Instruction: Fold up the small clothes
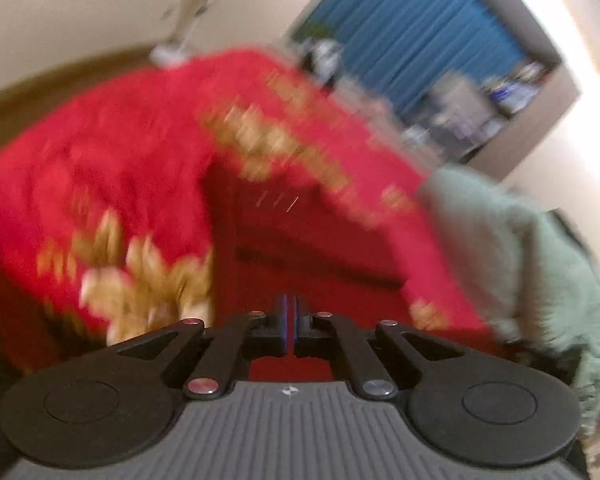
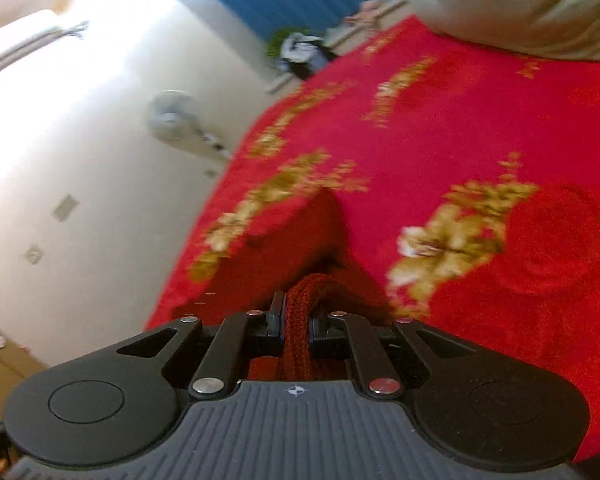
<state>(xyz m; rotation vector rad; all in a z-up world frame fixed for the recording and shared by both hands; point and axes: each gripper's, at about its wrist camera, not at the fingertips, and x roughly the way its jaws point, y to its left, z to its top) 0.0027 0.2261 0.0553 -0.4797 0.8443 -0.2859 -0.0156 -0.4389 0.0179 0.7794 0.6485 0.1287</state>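
A dark red knitted garment lies on a red bedspread with gold flowers. My right gripper is shut on its ribbed edge, which bunches between the jaws. In the blurred left wrist view the same dark red garment stretches ahead of my left gripper, whose jaws are closed on a thin edge of it. The garment hangs taut from both grippers, slightly above the bed.
A pale green cloth lies at the bed's right side and also shows in the right wrist view. A blue curtain and cluttered shelf stand behind. A white wall with a fan is left.
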